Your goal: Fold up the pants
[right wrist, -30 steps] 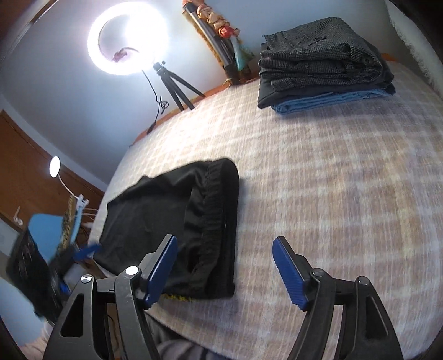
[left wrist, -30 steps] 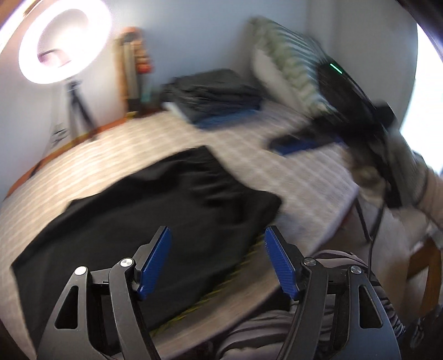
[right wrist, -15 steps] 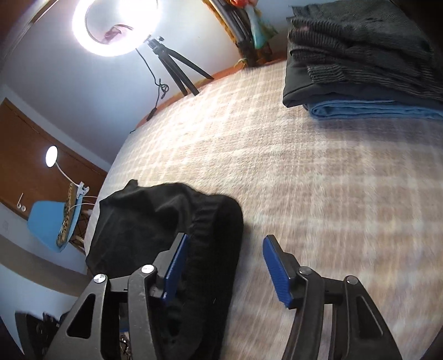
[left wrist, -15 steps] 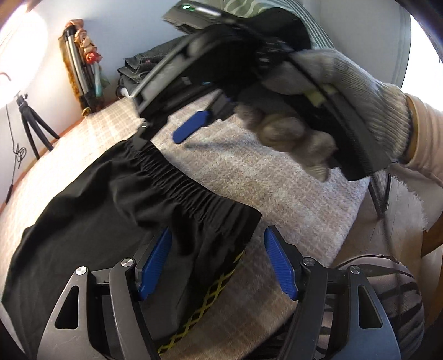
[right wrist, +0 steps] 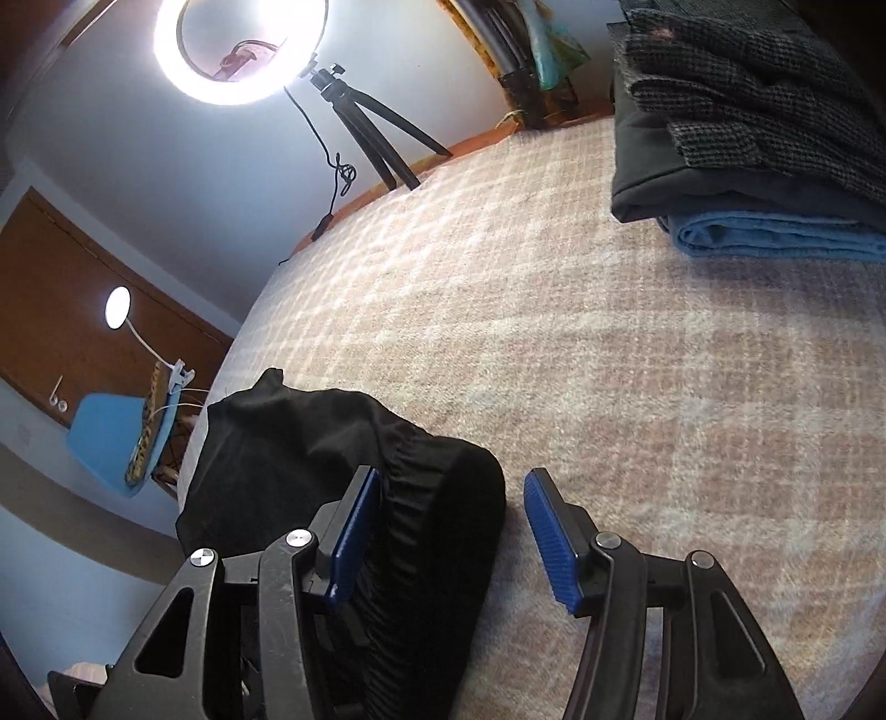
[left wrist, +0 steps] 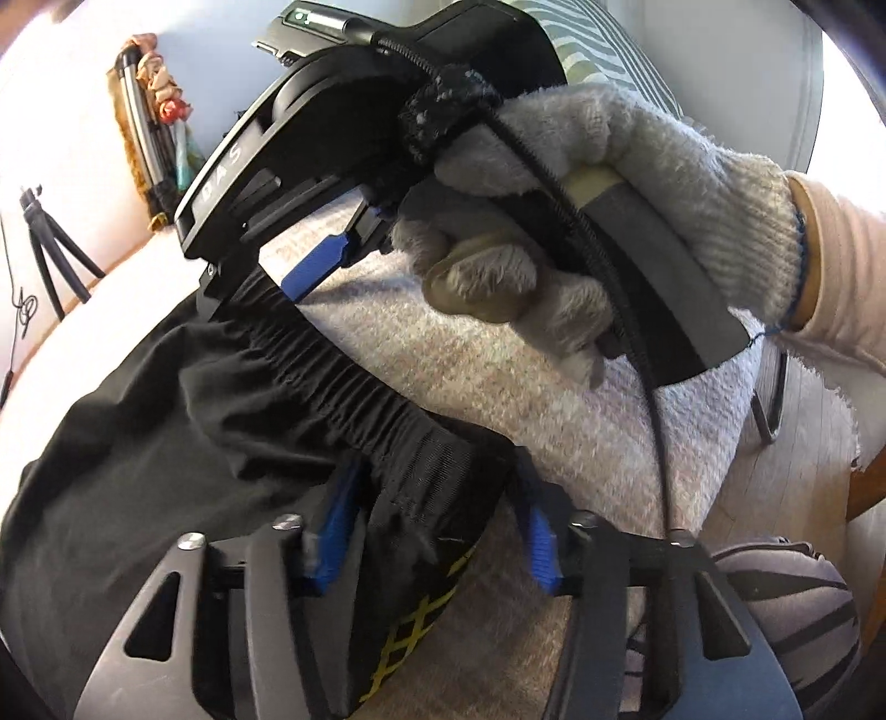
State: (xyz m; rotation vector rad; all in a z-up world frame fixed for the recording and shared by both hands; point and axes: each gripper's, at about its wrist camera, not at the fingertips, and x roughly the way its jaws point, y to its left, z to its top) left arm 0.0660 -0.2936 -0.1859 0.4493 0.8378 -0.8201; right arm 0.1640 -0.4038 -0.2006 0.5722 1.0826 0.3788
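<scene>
Pants: black pants with a gathered elastic waistband (left wrist: 166, 471) are laid on the checked beige-and-white blanket (right wrist: 609, 387). In the left wrist view the cloth fills the 7 to 10 o'clock part; the waistband runs from 11 o'clock down to the centre.

Left gripper: the black two-finger gripper with blue pads (left wrist: 432, 531) is seen at 6 o'clock of its own view. The near waistband corner is bunched between the pads. The jaws are narrowed around it, but full clamping cannot be told; a gap shows beside the right pad (left wrist: 537, 548).

Right gripper: the matching black gripper with blue pads (right wrist: 448, 531) is seen at 6 o'clock of its own view, jaws spread apart. The far waistband corner (right wrist: 443, 498) lies between the pads, against the left pad and clear of the right one. Nothing is pinched.

Right hand: a hand in a grey knitted glove (left wrist: 609, 221) is seen at 1 o'clock of the left wrist view, wrapped round the right gripper's handle.

Stack: a pile of folded clothes, grey tweed over dark grey over blue (right wrist: 764, 155), is placed at 2 o'clock of the right wrist view, well apart from the pants.

Lighting: a lit ring light on a black tripod (right wrist: 232, 50) is seen at 11 o'clock, beyond the blanket's far edge.

Chair: a blue chair (right wrist: 116, 437) is seen at 9 o'clock, off the bed.
</scene>
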